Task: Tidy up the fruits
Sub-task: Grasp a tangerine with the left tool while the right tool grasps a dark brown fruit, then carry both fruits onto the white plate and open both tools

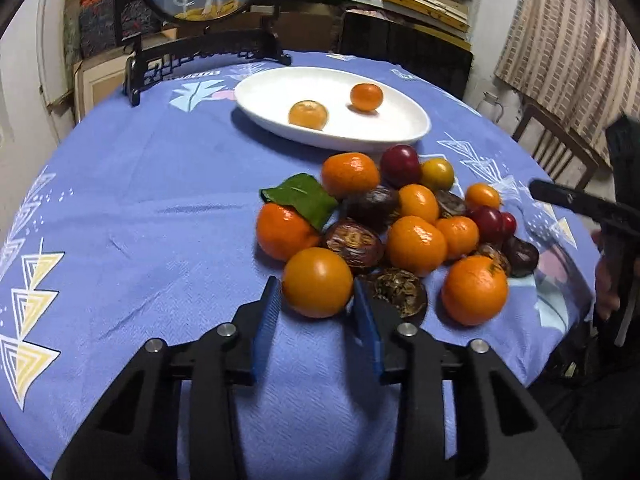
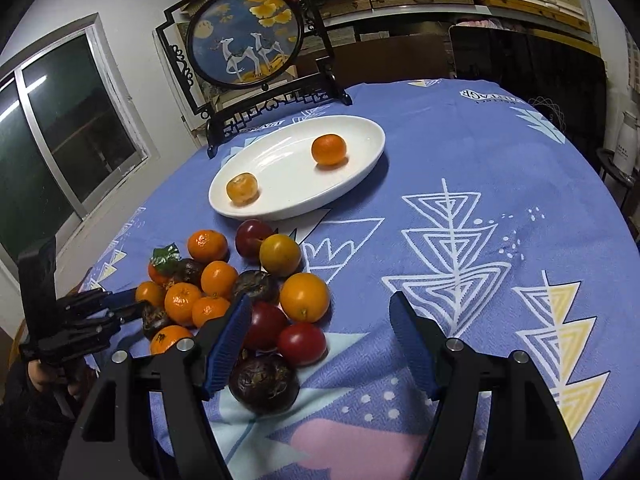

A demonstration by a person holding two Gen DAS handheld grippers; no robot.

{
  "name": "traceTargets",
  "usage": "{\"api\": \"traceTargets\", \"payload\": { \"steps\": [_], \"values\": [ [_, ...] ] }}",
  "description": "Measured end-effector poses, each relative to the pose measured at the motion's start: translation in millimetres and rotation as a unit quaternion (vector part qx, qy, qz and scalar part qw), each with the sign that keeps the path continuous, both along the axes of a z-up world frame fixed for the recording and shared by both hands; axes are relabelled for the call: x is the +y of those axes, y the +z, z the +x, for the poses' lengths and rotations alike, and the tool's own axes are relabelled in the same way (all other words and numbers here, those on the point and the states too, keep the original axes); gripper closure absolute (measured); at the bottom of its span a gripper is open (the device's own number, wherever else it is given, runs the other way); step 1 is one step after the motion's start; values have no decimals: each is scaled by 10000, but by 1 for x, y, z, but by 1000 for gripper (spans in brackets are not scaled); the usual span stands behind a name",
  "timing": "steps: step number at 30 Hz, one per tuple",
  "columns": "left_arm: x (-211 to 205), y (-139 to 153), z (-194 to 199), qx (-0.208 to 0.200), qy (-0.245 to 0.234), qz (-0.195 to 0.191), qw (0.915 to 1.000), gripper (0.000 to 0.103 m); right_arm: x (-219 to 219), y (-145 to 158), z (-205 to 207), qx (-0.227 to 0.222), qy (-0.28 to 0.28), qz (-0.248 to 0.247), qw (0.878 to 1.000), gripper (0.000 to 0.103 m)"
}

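Note:
A white oval plate [image 1: 276, 92] holds two small oranges [image 1: 308, 114] [image 1: 366, 97]; it also shows in the right wrist view [image 2: 360, 128]. A pile of oranges, red plums and dark passion fruits [image 1: 416, 208] lies in front of it on the blue cloth. My left gripper [image 1: 318, 306] has its blue pads on both sides of the nearest orange [image 1: 318, 282], touching it. My right gripper [image 2: 320, 332] is open and empty, with its left finger beside a red plum [image 2: 302, 344] and a dark passion fruit [image 2: 264, 384].
A framed round deer picture on a black stand [image 2: 248, 40] stands behind the plate. A green leaf [image 1: 300, 198] lies on the pile. The round table's edge [image 2: 624, 216] curves at the right. Shelves, a dark chair and a window sit beyond.

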State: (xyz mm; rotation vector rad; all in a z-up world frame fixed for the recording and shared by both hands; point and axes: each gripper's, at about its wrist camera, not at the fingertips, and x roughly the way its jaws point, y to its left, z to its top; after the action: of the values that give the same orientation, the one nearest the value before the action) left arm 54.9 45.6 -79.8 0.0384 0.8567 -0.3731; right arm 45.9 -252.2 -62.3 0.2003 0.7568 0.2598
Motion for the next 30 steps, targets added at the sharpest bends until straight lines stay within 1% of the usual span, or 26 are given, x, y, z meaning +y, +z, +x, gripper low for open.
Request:
{"api": "traceTargets", "payload": {
  "steps": [1, 2, 3, 4, 5, 7, 10, 11, 12, 14, 17, 20, 22, 24, 26, 27, 30],
  "values": [
    [2, -3, 3, 13, 86, -20, 10000, 53, 0, -2, 0, 18, 4, -63, 10000, 31],
    [4, -9, 8, 124, 172, -18, 9998, 50, 0, -4, 1, 54, 1, -99, 9999, 31],
    [3, -10, 7, 63, 174, 10, 9998, 51, -1, -6, 2, 98, 11, -101, 9999, 31],
    [-2, -11, 4, -34, 132, 140, 9998, 54, -1, -8, 3, 150, 23, -105, 9998, 31],
    [-3, -11, 3, -56, 84, 143, 9998, 67, -1, -11, 4, 197, 40, -123, 9997, 31],
    [-3, -7, 0, -42, 49, -37, 10000, 67, 2, -14, 4, 263, 132, -158, 9994, 31],
    [2, 6, -7, -257, 77, -105, 9996, 67, 14, -15, 1, 311, 451, -218, 9983, 32],
    [4, 11, -10, -326, 77, -143, 9993, 67, 17, -15, 0, 315, 523, -295, 9977, 33],
    [6, 17, -14, -403, 90, -174, 9990, 67, 20, -15, -2, 331, 569, -350, 9972, 36],
    [10, 24, -18, -494, 126, -212, 9985, 67, 21, -16, -4, 401, 678, -289, 9965, 38],
    [14, 29, -21, -512, 189, -258, 9982, 67, 26, -15, -14, 454, 941, -289, 9941, 38],
    [15, 29, -23, -484, 189, -293, 9982, 67, 39, -17, -25, 456, 1203, -505, 9904, 38],
    [14, 27, -23, -455, 168, -310, 9983, 67, 46, -21, -24, 471, 1133, -679, 9901, 38],
    [12, 24, -22, -414, 146, -313, 9985, 67, 47, -28, -17, 606, 1022, -605, 9911, 38],
    [10, 23, -22, -369, 130, -295, 9988, 67, 46, -32, -14, 629, 941, -506, 9923, 43],
    [9, 23, -22, -363, 121, -293, 9988, 67, 46, -31, -15, 579, 962, -451, 9927, 57],
    [9, 27, -24, -412, 103, -279, 9987, 67, 40, -28, -17, 594, 1001, -293, 9928, 58]
  ]
}}
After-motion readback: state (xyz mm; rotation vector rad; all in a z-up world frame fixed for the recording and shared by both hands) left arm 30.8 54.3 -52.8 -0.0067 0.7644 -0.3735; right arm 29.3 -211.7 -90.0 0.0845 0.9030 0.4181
